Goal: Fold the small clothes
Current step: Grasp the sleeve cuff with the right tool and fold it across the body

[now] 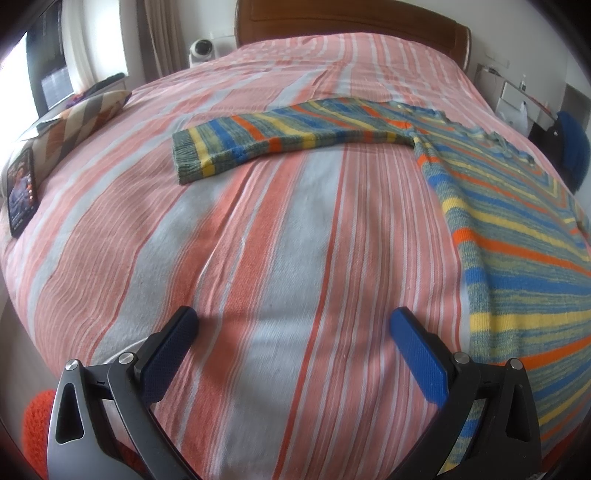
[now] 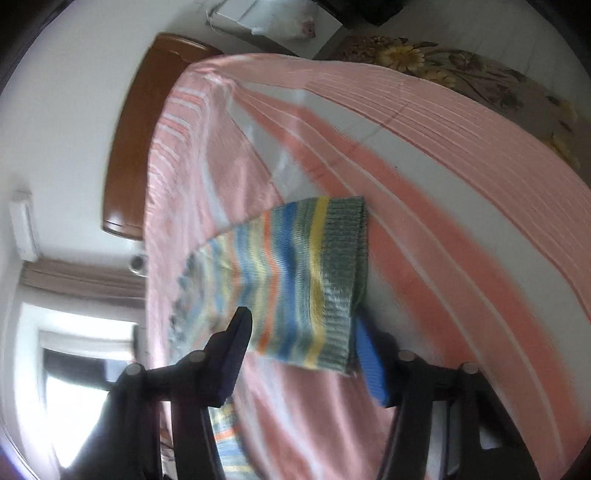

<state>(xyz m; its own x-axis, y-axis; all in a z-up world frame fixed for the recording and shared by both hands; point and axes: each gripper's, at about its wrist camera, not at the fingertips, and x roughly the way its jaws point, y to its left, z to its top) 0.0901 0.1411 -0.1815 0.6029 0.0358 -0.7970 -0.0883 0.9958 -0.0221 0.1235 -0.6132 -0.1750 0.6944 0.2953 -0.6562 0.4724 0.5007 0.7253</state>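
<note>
I see a ribbed knitted wool sweater (image 1: 480,206) on matt woven bedspread (image 1: 258,258); headboard (image 1: 351,18) looks like glossy wood.

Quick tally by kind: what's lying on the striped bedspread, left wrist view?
Striped knit sweater: 1
Zigzag-patterned cushion: 1
Black smartphone with lit screen: 1
Total: 3

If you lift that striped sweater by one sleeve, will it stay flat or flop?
Probably flop: the sweater is soft knit lying limp on the bed, so the body should hang and drag. Its ribbed cuff looks thick and textured, so it likely won't slip from the jaws. It seems light, being small.
</note>
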